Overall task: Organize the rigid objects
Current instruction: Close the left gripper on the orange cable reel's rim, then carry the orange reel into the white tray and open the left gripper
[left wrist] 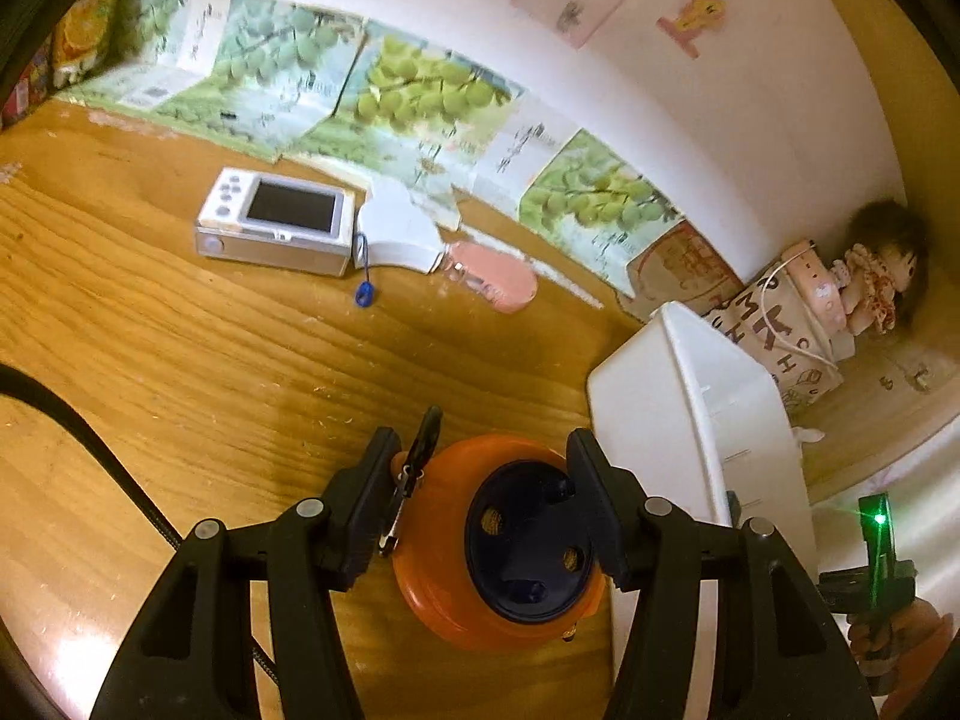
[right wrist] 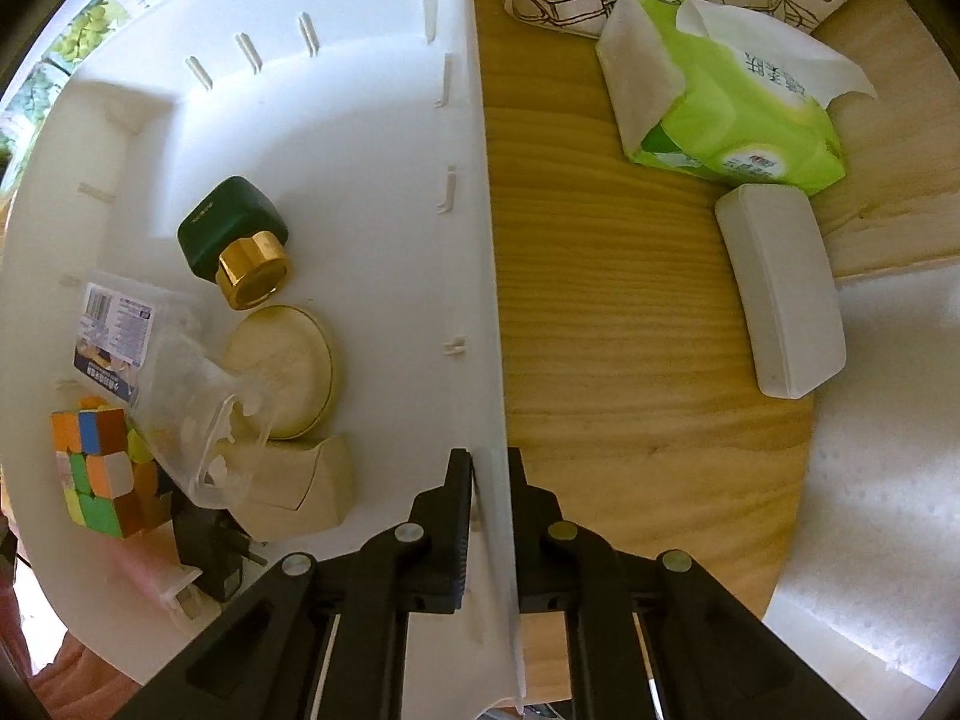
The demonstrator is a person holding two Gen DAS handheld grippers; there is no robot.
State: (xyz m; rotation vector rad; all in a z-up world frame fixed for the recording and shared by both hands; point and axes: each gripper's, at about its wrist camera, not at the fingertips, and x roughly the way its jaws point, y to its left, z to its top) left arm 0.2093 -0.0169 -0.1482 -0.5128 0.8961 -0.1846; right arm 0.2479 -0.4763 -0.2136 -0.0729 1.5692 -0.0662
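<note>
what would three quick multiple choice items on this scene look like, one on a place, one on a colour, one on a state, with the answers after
1. Where is the Rubik's cube?
A. inside the white bin
B. on the bare wooden table
C. on the tissue pack

2. What colour is the round object between the left gripper fingers?
A. green
B. orange with a dark centre
C. white

3. What is the right gripper doing?
A. hanging open over the table
B. holding the tissue pack
C. clamped on the bin's wall

Answers: 1 A, the cube lies among the bin's contents; 2 B, orange body, dark navy middle; 3 C, one finger sits on each side of the wall.
</note>
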